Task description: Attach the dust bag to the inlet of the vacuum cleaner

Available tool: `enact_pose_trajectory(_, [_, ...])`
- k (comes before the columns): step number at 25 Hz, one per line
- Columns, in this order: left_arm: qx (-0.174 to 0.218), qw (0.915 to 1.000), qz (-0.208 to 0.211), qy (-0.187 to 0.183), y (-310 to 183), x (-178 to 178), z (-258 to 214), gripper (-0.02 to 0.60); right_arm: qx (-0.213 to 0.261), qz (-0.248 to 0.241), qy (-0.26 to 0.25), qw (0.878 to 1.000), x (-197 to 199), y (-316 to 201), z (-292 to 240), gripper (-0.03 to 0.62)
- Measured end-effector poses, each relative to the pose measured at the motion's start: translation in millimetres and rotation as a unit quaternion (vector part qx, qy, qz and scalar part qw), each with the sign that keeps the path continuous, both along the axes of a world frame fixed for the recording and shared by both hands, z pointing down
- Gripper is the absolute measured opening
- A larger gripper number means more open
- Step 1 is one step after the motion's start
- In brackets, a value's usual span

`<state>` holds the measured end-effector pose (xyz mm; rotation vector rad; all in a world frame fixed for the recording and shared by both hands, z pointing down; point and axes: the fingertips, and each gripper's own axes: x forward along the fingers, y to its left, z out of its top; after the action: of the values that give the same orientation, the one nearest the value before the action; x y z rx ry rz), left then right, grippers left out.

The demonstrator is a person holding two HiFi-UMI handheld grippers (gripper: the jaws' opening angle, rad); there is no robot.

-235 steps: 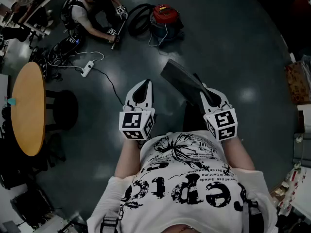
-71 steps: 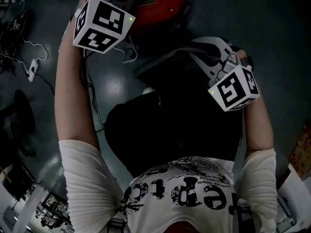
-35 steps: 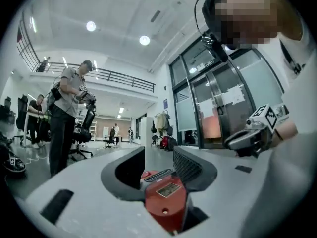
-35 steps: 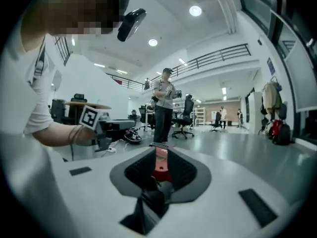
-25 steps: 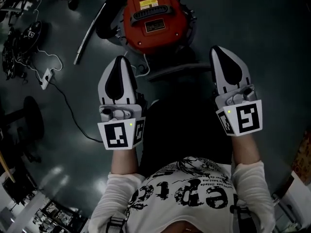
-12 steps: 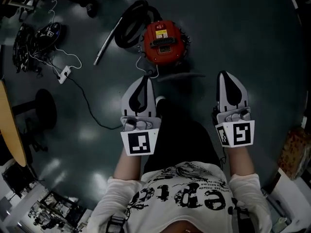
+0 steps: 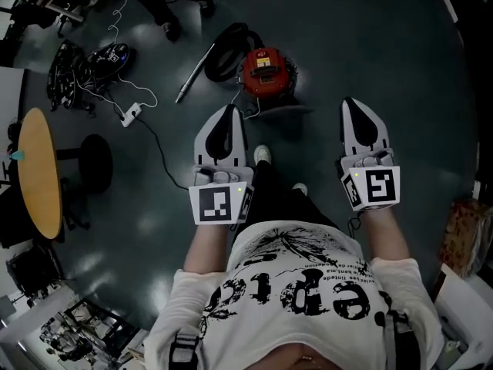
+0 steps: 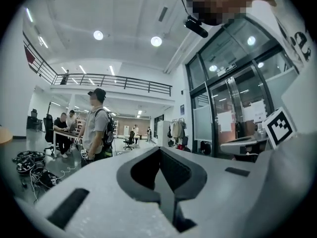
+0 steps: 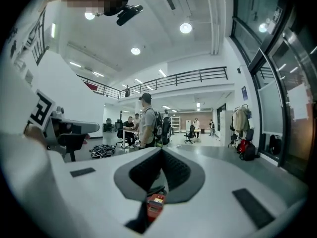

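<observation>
Left hand-held gripper (image 7: 229, 111) and right hand-held gripper (image 7: 352, 105) were pressed together, empty. Descending squarely onto the round red vacuum cleaner (image 7: 267, 69) looked best.

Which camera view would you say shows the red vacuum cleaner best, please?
The head view: the vacuum cleaner is seen whole from above, its black hose curled beside it. The right gripper view catches only a small red sliver of it, low in the picture; the left gripper view shows none of it.
</observation>
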<state>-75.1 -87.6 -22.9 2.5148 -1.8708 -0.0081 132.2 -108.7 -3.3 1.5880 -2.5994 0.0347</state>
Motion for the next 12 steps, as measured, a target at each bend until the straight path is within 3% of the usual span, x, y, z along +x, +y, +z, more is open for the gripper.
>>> enact_pose_trajectory(4, [0.005,0.9997,0.004,0.023,39.5,8.2,-28.7,0.005,0.009,-0.003,-0.011,1.000,2.4,35.1,-26.9,0.003])
enact_pose_trajectory(12, [0.021,0.9997,0.008,0.002,104.7,36.9,-16.7,0.005,0.021,-0.034,-0.004,0.999,3.6,98.8,-25.9,0.003])
